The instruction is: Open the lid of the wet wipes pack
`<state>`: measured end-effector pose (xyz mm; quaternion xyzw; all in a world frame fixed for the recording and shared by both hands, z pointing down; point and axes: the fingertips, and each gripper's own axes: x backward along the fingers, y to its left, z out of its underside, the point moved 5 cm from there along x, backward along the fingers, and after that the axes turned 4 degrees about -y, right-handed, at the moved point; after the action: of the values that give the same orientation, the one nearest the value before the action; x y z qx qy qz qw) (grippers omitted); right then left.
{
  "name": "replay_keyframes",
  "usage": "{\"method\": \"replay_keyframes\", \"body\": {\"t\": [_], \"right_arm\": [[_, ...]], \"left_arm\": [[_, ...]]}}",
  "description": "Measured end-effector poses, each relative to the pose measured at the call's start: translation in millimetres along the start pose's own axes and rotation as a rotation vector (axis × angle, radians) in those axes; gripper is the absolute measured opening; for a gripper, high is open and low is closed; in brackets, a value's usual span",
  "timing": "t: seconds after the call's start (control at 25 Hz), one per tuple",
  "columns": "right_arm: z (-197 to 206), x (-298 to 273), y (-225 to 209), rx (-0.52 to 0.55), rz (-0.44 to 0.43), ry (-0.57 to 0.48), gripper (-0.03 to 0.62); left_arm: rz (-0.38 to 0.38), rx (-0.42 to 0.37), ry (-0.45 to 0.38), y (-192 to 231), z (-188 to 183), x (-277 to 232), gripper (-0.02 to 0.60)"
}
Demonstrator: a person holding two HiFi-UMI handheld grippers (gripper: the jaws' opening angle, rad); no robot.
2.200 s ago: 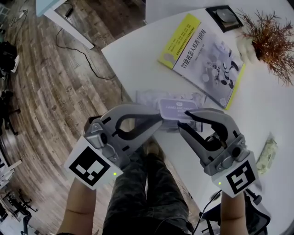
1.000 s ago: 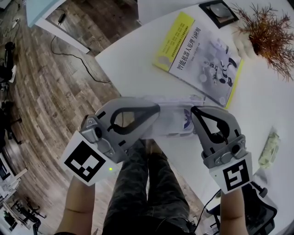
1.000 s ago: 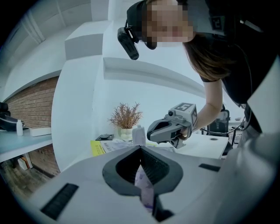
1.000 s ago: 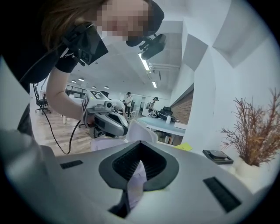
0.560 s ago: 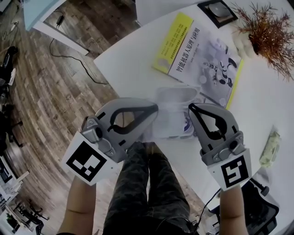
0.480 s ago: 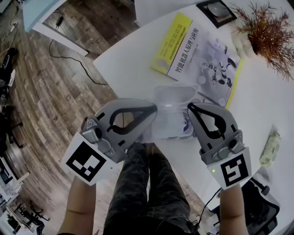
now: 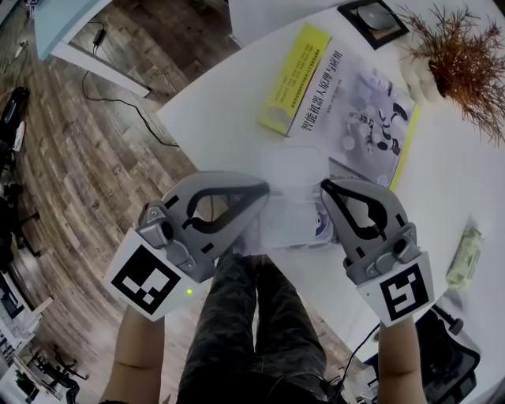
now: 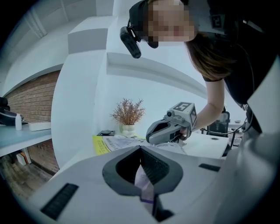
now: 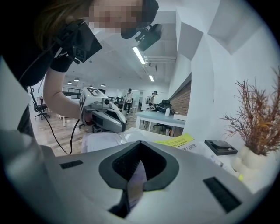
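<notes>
The wet wipes pack (image 7: 288,217), pale lilac and white, hangs between both grippers over the near edge of the white table (image 7: 229,102). My left gripper (image 7: 264,189) is shut on its left seam, and the thin film (image 8: 144,188) shows pinched in the left gripper (image 8: 140,148). My right gripper (image 7: 323,188) is shut on the right seam, whose film (image 9: 135,183) sits between the jaws of the right gripper (image 9: 140,144). The translucent lid (image 7: 304,167) stands lifted at the pack's far side, blurred. Each gripper view shows the other gripper (image 8: 168,127) (image 9: 103,116) opposite.
A book with a yellow spine (image 7: 347,95) lies just beyond the pack. Dried twigs in a white vase (image 7: 461,63) and a black square item (image 7: 371,16) stand at the far right. A small packet (image 7: 463,256) lies at the right. The person's legs and wood floor (image 7: 79,158) are below.
The lid, flat on the pack at first, has swung up and back. The pack has drifted slightly toward the person. Both grippers have stayed shut and nearly still.
</notes>
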<state>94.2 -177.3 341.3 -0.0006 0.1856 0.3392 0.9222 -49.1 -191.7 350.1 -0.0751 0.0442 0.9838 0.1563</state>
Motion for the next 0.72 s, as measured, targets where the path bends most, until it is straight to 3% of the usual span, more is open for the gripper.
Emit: {"method": "replay_keyframes", "body": {"t": [0.72], "right_arm": [[-1, -10, -8, -0.046, -0.016, 0.011, 0.018]], "left_arm": [[0.025, 0.081, -0.010, 19, 2, -11, 0.012]]}}
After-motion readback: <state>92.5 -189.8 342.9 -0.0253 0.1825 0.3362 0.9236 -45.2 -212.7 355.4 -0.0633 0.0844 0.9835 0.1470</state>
